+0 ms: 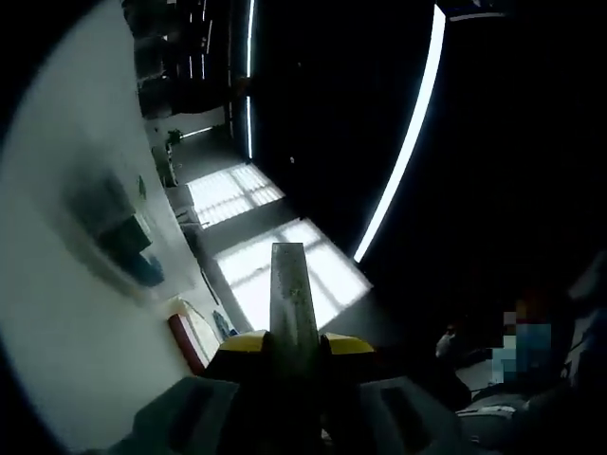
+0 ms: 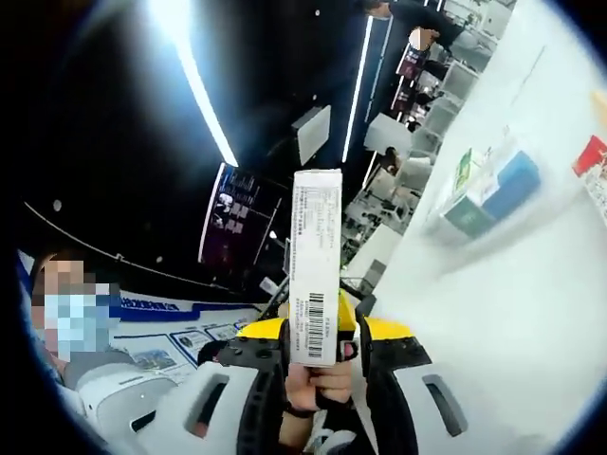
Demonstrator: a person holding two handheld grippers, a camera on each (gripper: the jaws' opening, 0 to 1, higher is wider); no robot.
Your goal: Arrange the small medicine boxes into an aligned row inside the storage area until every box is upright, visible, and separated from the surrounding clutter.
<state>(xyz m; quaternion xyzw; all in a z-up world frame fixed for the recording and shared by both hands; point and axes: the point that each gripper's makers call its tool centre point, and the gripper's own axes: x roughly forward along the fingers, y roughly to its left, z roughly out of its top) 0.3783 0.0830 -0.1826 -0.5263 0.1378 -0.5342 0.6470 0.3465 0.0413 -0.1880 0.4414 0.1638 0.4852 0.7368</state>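
In the left gripper view, my left gripper (image 1: 289,346) is shut on a thin grey medicine box (image 1: 289,289), seen edge-on and in shadow, standing up between the yellow-tipped jaws. In the right gripper view, a white medicine box (image 2: 316,256) with a barcode and fine print stands upright in my right gripper (image 2: 318,334), whose jaws press on its sides. A person's fingers (image 2: 322,384) touch its lower end. Both grippers are raised off the white table (image 2: 493,322), pointing towards the dark ceiling.
Blurred teal and dark boxes (image 1: 123,237) lie on the white table (image 1: 57,313), with a red-edged box (image 1: 185,341) nearer my left gripper. A blue, green and white box cluster (image 2: 488,190) and a red box (image 2: 590,156) sit on it. A masked person stands close behind.
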